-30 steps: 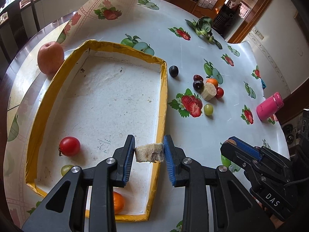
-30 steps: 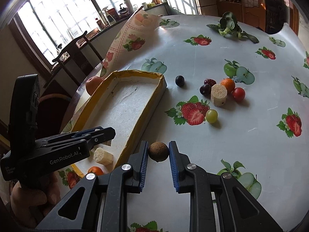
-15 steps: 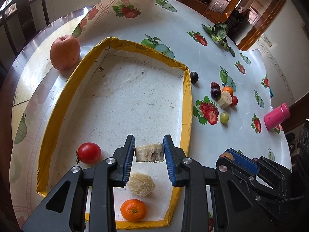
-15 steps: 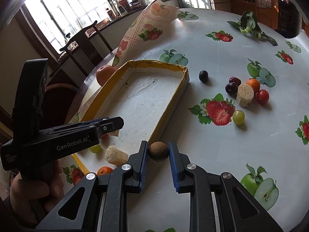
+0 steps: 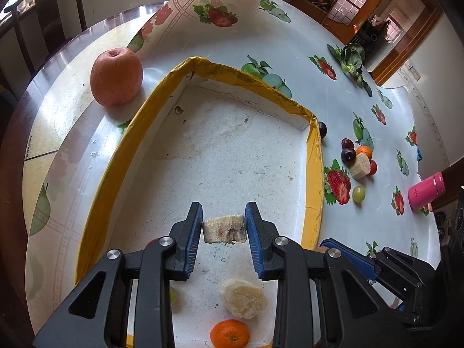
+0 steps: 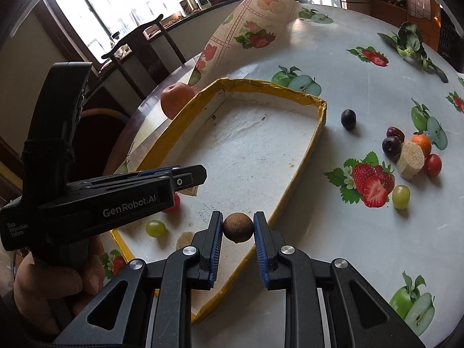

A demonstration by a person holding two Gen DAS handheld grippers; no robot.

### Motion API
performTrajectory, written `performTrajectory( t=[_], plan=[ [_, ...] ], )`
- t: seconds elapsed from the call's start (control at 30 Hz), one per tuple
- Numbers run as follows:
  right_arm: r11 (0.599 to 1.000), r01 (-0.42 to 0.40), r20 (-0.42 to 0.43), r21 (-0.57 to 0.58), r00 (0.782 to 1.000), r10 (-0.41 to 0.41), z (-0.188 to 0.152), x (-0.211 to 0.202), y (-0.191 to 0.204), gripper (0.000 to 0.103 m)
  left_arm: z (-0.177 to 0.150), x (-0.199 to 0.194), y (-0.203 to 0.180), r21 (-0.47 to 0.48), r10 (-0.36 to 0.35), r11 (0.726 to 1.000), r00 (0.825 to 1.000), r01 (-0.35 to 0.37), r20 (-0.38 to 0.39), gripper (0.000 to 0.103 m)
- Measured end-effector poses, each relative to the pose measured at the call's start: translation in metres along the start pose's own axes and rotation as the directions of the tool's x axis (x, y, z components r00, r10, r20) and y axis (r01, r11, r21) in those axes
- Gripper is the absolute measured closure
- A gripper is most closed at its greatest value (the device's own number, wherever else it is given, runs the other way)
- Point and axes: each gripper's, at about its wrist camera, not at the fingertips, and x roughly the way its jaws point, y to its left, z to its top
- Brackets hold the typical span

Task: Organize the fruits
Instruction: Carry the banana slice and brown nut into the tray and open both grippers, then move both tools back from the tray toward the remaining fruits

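The left claw (image 5: 224, 229) is clamped on a pale, peeled banana chunk (image 5: 224, 230), its long axis running straight across from pad to pad, and it hangs over the near part of the white floor of the shallow yellow-rimmed foam tray (image 5: 314, 174), which serves here as the landmark. The right claw (image 6: 238, 227) grips a small round brown fruit (image 6: 237, 227) and sits above the tray's near right rim, so that fruit lies partly over the rim rather than clearly inside. The coming move looks like a release into the tray: the banana chunk has tray floor directly below it, while the brown fruit probably needs carrying a little further inward, toward the left claw, before letting go. The left claw is the one deeper over the tray. Already inside, near the tray's front end, lie another banana piece (image 5: 243, 298), a small orange mandarin (image 5: 229, 333), a green grape (image 6: 155, 228) and a red tomato (image 6: 175, 203), mostly hidden. Outside the tray to its right on the fruit-printed tabletop (image 6: 348, 232) wait more small fruits; a large reddish apple (image 5: 116, 76) stands beyond its left wall. The left claw's body reads "GenRobot.AI" and "Data Acquisition System".
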Motion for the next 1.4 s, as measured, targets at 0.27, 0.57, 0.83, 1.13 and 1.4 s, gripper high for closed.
performTrajectory(
  t=[0.27,0.57,0.83,1.13,1.4],
  plan=[
    [0.998,-0.011,-0.080,-0.062,0.997,0.006,0.007,0.045,0.021,0.081,0.005,0.023,0.013,-0.009,0.029,1.000,0.998,-0.029,-0.052,0.075],
    [0.994,-0.002,-0.143,-0.106,0.990,-0.013,0.001,0.076,0.031,0.079,-0.001,0.035,0.012,0.019,0.058,0.998,0.994,-0.057,-0.097,0.075],
    [0.997,-0.017,-0.130,-0.079,0.992,0.006,0.001,0.064,0.025,0.067,-0.001,0.024,0.014,-0.001,0.056,0.998,0.994,-0.057,-0.089,0.073],
    [0.999,-0.020,-0.068,-0.031,0.998,0.018,-0.011,0.018,0.013,0.065,-0.002,0.001,0.004,0.003,0.039,0.999,0.998,-0.039,-0.051,0.073],
    [0.999,0.004,-0.026,0.033,1.000,-0.003,-0.029,-0.021,-0.008,0.065,-0.008,-0.011,-0.018,0.038,0.024,0.999,0.999,-0.022,-0.040,0.073]
  ],
)
